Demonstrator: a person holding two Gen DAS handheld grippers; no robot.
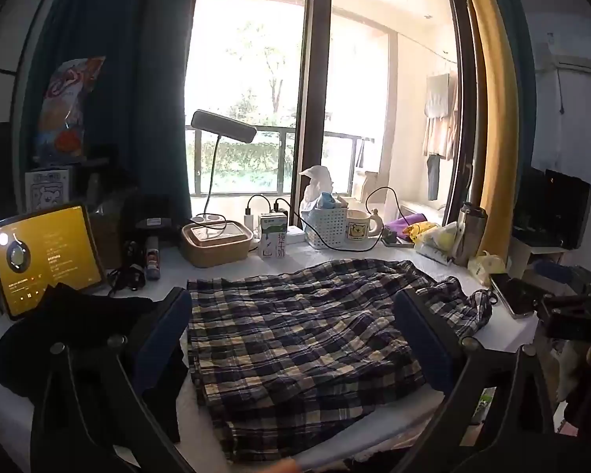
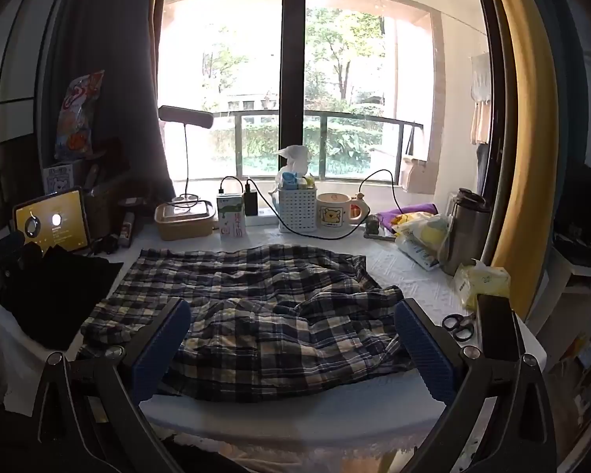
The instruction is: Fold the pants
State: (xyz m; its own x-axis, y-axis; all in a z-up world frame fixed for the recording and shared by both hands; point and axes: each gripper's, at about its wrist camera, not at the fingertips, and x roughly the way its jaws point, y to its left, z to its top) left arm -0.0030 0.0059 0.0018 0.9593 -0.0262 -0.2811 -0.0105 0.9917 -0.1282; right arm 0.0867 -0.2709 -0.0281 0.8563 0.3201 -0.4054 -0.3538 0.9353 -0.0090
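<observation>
Blue, black and cream plaid pants (image 1: 295, 335) lie rumpled and partly folded on the white table (image 1: 374, 254). They also show in the right wrist view (image 2: 256, 307). My left gripper (image 1: 293, 311) is open and empty, its blue pads hovering over the near part of the pants. My right gripper (image 2: 293, 317) is open and empty above the near right part of the pants, where the cloth bunches up.
A black garment (image 1: 75, 327) lies at the left beside a lit tablet (image 1: 43, 256). Along the back stand a food box (image 1: 216, 242), milk carton (image 1: 272, 236), white basket (image 1: 325, 226), mug (image 1: 360, 226) and steel flask (image 2: 467, 232). Scissors (image 2: 459, 325) and a phone (image 2: 496, 327) lie at the right.
</observation>
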